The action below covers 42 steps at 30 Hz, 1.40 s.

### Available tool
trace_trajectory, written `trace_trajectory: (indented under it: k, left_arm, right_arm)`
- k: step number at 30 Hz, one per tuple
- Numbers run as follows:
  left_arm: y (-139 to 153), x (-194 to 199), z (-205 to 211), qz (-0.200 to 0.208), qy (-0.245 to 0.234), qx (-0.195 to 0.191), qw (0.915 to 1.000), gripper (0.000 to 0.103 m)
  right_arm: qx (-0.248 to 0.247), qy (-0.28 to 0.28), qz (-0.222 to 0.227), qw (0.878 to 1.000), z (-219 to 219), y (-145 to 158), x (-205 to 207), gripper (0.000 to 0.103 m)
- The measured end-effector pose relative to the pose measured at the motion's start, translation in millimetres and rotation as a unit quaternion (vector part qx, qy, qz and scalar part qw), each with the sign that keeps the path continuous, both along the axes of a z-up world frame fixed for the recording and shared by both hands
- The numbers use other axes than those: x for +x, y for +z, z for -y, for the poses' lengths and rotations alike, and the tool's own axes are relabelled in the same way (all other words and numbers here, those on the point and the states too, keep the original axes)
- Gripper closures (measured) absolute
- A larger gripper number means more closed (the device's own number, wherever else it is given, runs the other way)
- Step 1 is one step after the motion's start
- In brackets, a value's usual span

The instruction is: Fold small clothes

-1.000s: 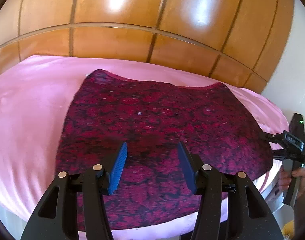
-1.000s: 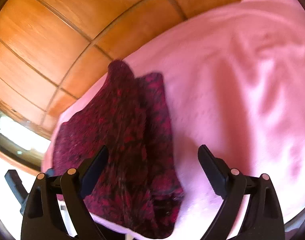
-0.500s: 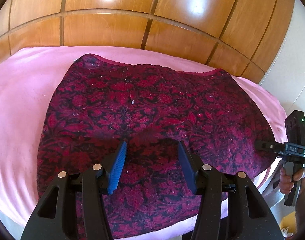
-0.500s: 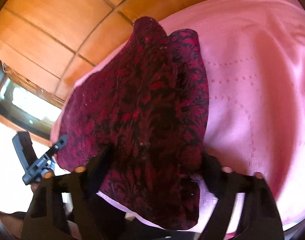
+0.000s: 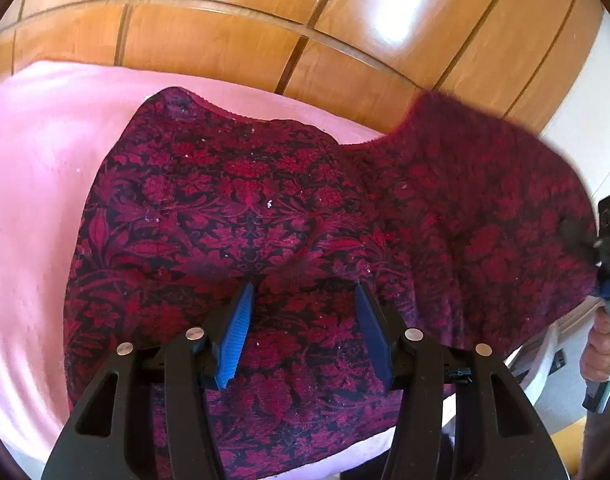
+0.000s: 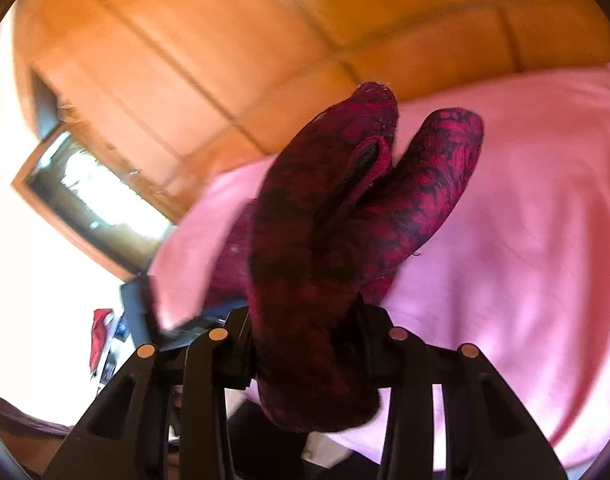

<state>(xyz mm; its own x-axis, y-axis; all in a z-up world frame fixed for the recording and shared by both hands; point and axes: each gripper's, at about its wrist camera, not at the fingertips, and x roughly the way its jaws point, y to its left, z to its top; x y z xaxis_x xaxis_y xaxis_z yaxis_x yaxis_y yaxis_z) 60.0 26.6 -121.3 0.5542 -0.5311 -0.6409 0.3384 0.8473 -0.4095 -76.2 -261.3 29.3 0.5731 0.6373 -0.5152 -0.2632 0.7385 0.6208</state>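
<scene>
A dark red flower-patterned garment (image 5: 265, 200) lies spread on the pink bed cover (image 5: 33, 200). My left gripper (image 5: 303, 292) hovers open just over its near middle, blue pads apart with nothing pinched. At the right edge my right gripper (image 5: 609, 264) holds the garment's right side lifted off the bed, so that part hangs raised and blurred. In the right wrist view the bunched garment (image 6: 329, 240) fills the gap of my right gripper (image 6: 309, 320). Its jaws are closing on the cloth, which hides the fingertips.
A glossy wooden panelled wall (image 5: 225, 40) rises behind the bed. A person's hand (image 5: 601, 344) grips the right tool's handle beyond the bed's right edge. A wood-framed window (image 6: 93, 200) shows at the left of the right wrist view. Bare pink cover (image 6: 525, 220) lies to the garment's side.
My right gripper closed on the garment's right edge and rose, lifting that side off the bed. My left gripper sank slightly closer to the cloth, still open.
</scene>
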Motion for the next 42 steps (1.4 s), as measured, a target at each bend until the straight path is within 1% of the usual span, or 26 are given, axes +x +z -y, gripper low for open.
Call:
trace_trajectory:
  k: [4,7,9,10,12,13,14,15,16,17,18,19,20,21,22,24,28,31,32,33,34,36,38,40,41,42]
  left_arm:
    - [-3,5,-12,-0.014,0.000,-0.042,0.9990,0.054]
    - [-3,8,-31,-0.021,0.003,-0.069,0.9974,0.063]
    - [-1,9,-62,-0.034,0.022,-0.122,0.9917,0.063]
    - [0,8,-73,-0.033,0.032,-0.131,0.9902,0.063]
    - [3,3,-113,-0.029,0.070,-0.166,0.9831,0.063]
    - [3,1,-128,-0.031,0.082,-0.183,0.9791,0.063]
    - [2,-1,-149,-0.033,0.096,-0.207,0.9730,0.063]
    - [2,-5,-167,-0.032,0.108,-0.228,0.9671,0.063]
    - [4,-8,-181,-0.028,0.116,-0.241,0.9632,0.063]
    - [6,-10,-188,-0.024,0.118,-0.245,0.9620,0.063]
    - [10,-12,-195,-0.018,0.116,-0.249,0.9615,0.063]
    - [15,-12,-197,-0.012,0.105,-0.254,0.9613,0.063]
    - [19,-11,-195,-0.009,0.092,-0.258,0.9618,0.060]
    - [24,-9,-191,-0.004,0.077,-0.259,0.9627,0.055]
    - [29,-6,-185,0.001,0.063,-0.257,0.9643,0.048]
    - [36,4,-167,0.000,0.031,-0.251,0.9675,0.047]
    - [41,21,-129,-0.017,-0.023,-0.224,0.9742,0.047]
    - [41,40,-102,-0.027,-0.033,-0.169,0.9847,0.081]
    - [42,44,-97,-0.024,-0.032,-0.156,0.9870,0.085]
    - [44,47,-94,-0.025,-0.034,-0.154,0.9872,0.085]
    - [46,45,-96,-0.023,-0.033,-0.149,0.9880,0.086]
    - [50,47,-95,-0.019,-0.028,-0.138,0.9899,0.087]
    - [51,42,-95,-0.018,-0.023,-0.131,0.9909,0.087]
    - [53,39,-97,-0.016,-0.020,-0.127,0.9916,0.087]
    - [53,37,-101,-0.016,-0.018,-0.125,0.9919,0.087]
    - [54,35,-102,-0.016,-0.015,-0.122,0.9922,0.087]
  right_arm:
    - [-0.006,0.060,0.028,0.998,-60,13,9,0.067]
    - [-0.020,0.096,0.026,0.995,-105,6,21,0.068]
    - [-0.035,0.117,0.027,0.992,-133,-2,26,0.069]
    - [-0.044,0.126,0.028,0.991,-145,-5,26,0.069]
    - [-0.069,0.146,0.031,0.986,-174,-12,29,0.069]
    - [-0.076,0.153,0.032,0.985,-179,-16,25,0.069]
    - [-0.085,0.161,0.032,0.983,-189,-19,25,0.069]
    - [-0.107,0.173,0.037,0.978,-205,-25,22,0.069]
    - [-0.124,0.180,0.042,0.975,-211,-28,23,0.069]
    - [-0.148,0.193,0.050,0.969,-225,-33,18,0.069]
    - [-0.159,0.201,0.054,0.965,-233,-36,16,0.069]
    - [-0.172,0.209,0.058,0.961,-242,-39,14,0.069]
    - [-0.190,0.217,0.068,0.955,-252,-42,10,0.069]
    - [-0.202,0.220,0.073,0.952,-259,-44,9,0.069]
    - [-0.212,0.221,0.079,0.949,-262,-46,8,0.069]
    - [-0.217,0.225,0.086,0.946,-269,-48,5,0.069]
    - [-0.221,0.222,0.096,0.945,-268,-51,3,0.069]
    - [-0.216,0.218,0.103,0.946,-260,-48,-1,0.067]
    - [-0.200,0.225,0.103,0.948,-256,-45,-1,0.055]
    - [-0.179,0.235,0.102,0.950,-254,-41,-2,0.045]
    - [-0.161,0.241,0.101,0.952,-248,-36,-3,0.042]
    - [-0.105,0.254,0.094,0.957,-225,-19,-3,0.032]
    - [-0.045,0.239,0.091,0.966,-187,-3,0,0.030]
    - [-0.016,0.208,0.086,0.974,-160,1,7,0.030]
    - [-0.026,0.175,0.084,0.981,-145,-1,14,0.030]
    - [-0.042,0.156,0.083,0.983,-141,-3,19,0.030]
